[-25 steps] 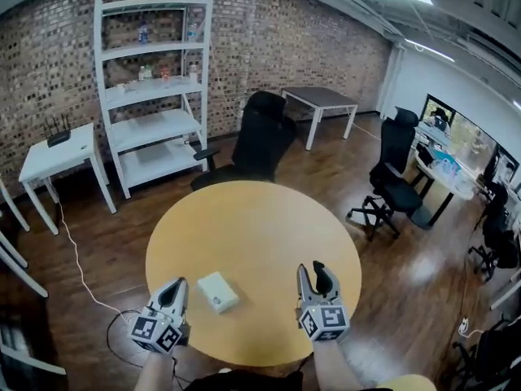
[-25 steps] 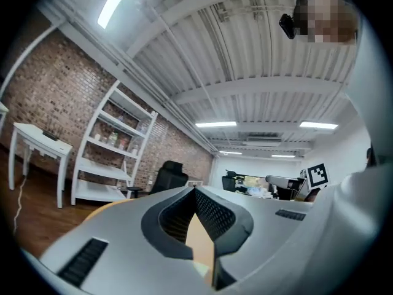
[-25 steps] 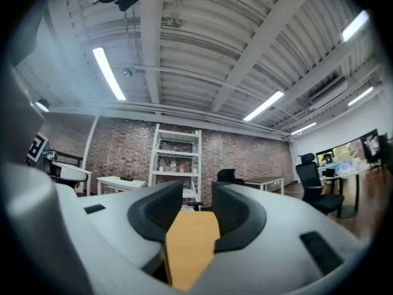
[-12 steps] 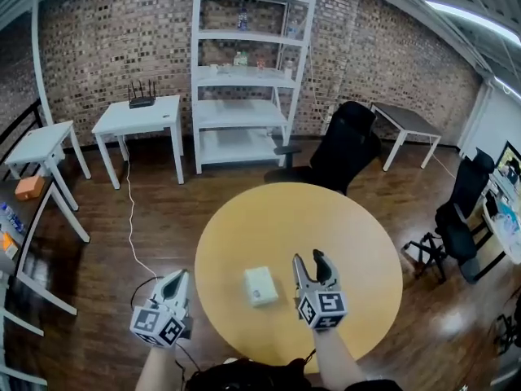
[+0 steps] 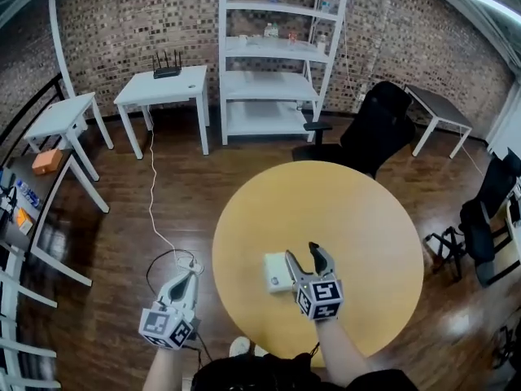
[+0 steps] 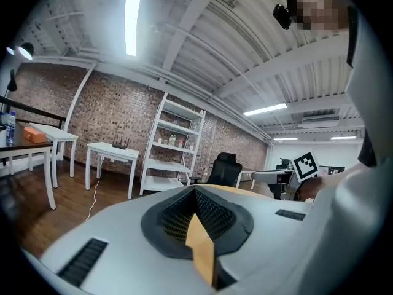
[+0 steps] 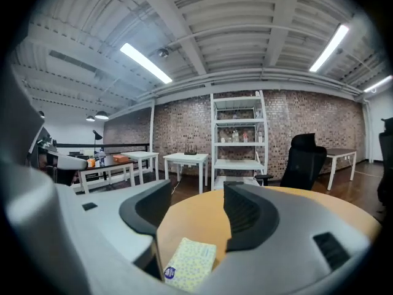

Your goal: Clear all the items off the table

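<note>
Two hand-held grippers show in the head view, one on each side of the person's body. Farthest left, the left hand-held gripper (image 5: 192,275) hangs over the wooden floor, clear of the round yellow worktop (image 5: 326,210) and near a white cable (image 5: 152,194) that runs across the boards. Its own view shows its jaws pressed together with nothing gripped. Just inside the worktop's near left part lies the only item on it, a small pale flat pack (image 5: 275,271). In the right gripper view it looks yellowish, with a small round blue label at its near corner. To the right of it, the right hand-held gripper (image 5: 304,255) is held over the worktop with its jaws spread and opening. In the head view its left jaw overlaps the pack's right edge. In the right gripper view the pack lies low between the jaws, close to the left one, and neither pad presses on it. The right jaw stands over bare worktop, well clear of the pack. Beyond the worktop, against the brick wall, stand a white side table (image 5: 163,88) carrying a black router (image 5: 167,72), a tall white shelf unit (image 5: 281,55), and, to the right of that, a black office chair (image 5: 374,129) drawn up near the worktop's far edge.
</note>
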`<act>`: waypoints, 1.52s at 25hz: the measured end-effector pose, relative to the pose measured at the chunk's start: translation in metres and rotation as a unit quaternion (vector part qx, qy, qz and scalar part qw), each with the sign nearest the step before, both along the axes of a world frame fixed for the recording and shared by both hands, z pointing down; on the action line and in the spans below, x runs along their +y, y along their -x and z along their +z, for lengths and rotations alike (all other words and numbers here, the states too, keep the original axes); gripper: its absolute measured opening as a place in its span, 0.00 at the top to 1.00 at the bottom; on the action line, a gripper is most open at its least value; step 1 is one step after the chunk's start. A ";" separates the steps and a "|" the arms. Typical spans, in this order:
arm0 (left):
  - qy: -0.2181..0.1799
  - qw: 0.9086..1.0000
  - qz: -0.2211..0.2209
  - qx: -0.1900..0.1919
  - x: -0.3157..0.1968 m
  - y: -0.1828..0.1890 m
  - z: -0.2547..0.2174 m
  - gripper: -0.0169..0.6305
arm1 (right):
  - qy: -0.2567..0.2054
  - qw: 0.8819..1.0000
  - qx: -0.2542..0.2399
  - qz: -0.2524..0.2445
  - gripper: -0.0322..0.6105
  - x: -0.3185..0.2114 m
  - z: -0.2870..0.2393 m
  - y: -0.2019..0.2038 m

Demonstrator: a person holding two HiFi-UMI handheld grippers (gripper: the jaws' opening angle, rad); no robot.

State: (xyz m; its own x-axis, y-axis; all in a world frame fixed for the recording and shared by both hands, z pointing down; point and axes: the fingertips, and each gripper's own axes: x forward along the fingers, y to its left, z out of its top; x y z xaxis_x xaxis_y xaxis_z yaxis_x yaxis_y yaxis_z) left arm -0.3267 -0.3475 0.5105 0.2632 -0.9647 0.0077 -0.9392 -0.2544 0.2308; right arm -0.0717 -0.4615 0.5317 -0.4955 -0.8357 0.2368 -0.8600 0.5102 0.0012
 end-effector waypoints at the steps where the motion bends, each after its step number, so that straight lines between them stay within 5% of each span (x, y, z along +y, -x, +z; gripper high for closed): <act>1: 0.005 1.000 -0.001 0.001 0.000 0.000 0.003 0.99 | 0.010 1.000 0.007 -0.003 0.53 -0.001 0.010 0.003; 5: 0.036 0.999 -0.003 0.008 0.002 0.000 0.023 0.99 | 0.057 0.998 0.031 -0.010 0.53 -0.001 0.051 0.010; 14: 0.119 0.992 -0.017 0.025 0.013 0.006 0.081 0.99 | 0.207 0.972 0.109 0.007 0.16 0.000 0.167 0.004; 19: 0.147 0.989 -0.017 0.027 0.018 0.009 0.103 0.99 | 0.259 0.954 0.147 0.032 0.16 -0.002 0.210 0.004; 25: 0.159 0.986 -0.031 0.044 0.020 0.024 0.115 0.99 | 0.269 0.953 0.117 0.075 0.16 -0.007 0.214 0.004; 38: 0.152 0.987 -0.005 0.053 0.023 0.028 0.112 0.99 | 0.297 0.945 0.101 0.086 0.24 -0.003 0.222 0.001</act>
